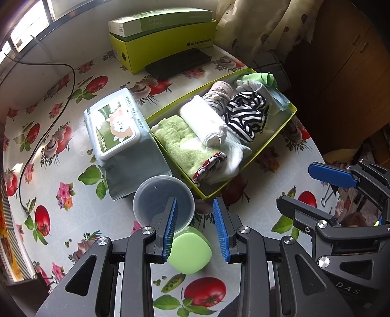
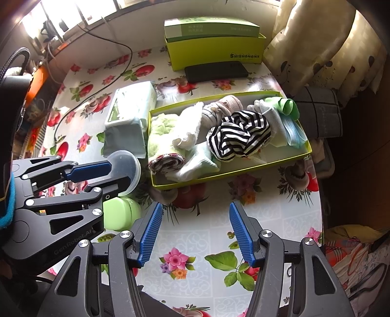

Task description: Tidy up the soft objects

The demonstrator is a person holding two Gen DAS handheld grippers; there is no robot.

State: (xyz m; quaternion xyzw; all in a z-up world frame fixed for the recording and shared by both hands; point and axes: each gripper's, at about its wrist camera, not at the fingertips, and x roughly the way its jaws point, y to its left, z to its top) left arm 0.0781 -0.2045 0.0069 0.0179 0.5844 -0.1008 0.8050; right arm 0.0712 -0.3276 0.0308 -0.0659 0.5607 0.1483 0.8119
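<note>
Soft objects: a shallow yellow-green cardboard tray (image 1: pixel 273 143) (image 2: pixel 307 143) sat on the bench, holding a fuzzy light-green towel (image 1: pixel 179 142) (image 2: pixel 162 131), a rolled white cloth (image 1: pixel 204 123) (image 2: pixel 187 133), a black-and-white striped garment (image 1: pixel 247 115) (image 2: pixel 240 135), white socks (image 1: pixel 235 152) (image 2: pixel 197 165) and a pale blue face mask (image 2: pixel 293 133).
Bench: covered by a glossy oilcloth printed with tomatoes and flowers (image 1: pixel 73 212) (image 2: pixel 202 246).
Left tongs (image 1: pixel 195 229) (image 2: pixel 102 176): spread apart, holding nothing, poised above a clear round plastic container (image 1: pixel 163 202) (image 2: pixel 128 168) and a light-green rounded plastic case (image 1: pixel 190 252) (image 2: pixel 120 215).
Right tongs (image 2: pixel 195 234) (image 1: pixel 309 187): spread wide, holding nothing, over bare oilcloth just in front of the tray.
Beside the tray: a grey-green pack of wet wipes with a cartoon sheep on its lid (image 1: pixel 121 136) (image 2: pixel 126 117), touching the tray's left end.
Left view only: the sheep picture on the wipes lid, and a black binder clip (image 1: pixel 327 193) near the bench edge.
Right view only: the face mask laid out plainly, and a grey checked cushion (image 2: pixel 319 114) past the tray.
Writing: a yellow-green shoebox (image 1: pixel 165 46) (image 2: pixel 217 50) at the back read "SHISHANGNX"; the left tongs' body read "GenRobot.AI"; the right tongs' body showed "DAS"; the print on the green-and-white carton (image 1: pixel 160 20) (image 2: pixel 209 28) atop the shoebox was too small to read.
Behind: a flat black case (image 1: pixel 179 63) (image 2: pixel 215 70) lay against the shoebox.
</note>
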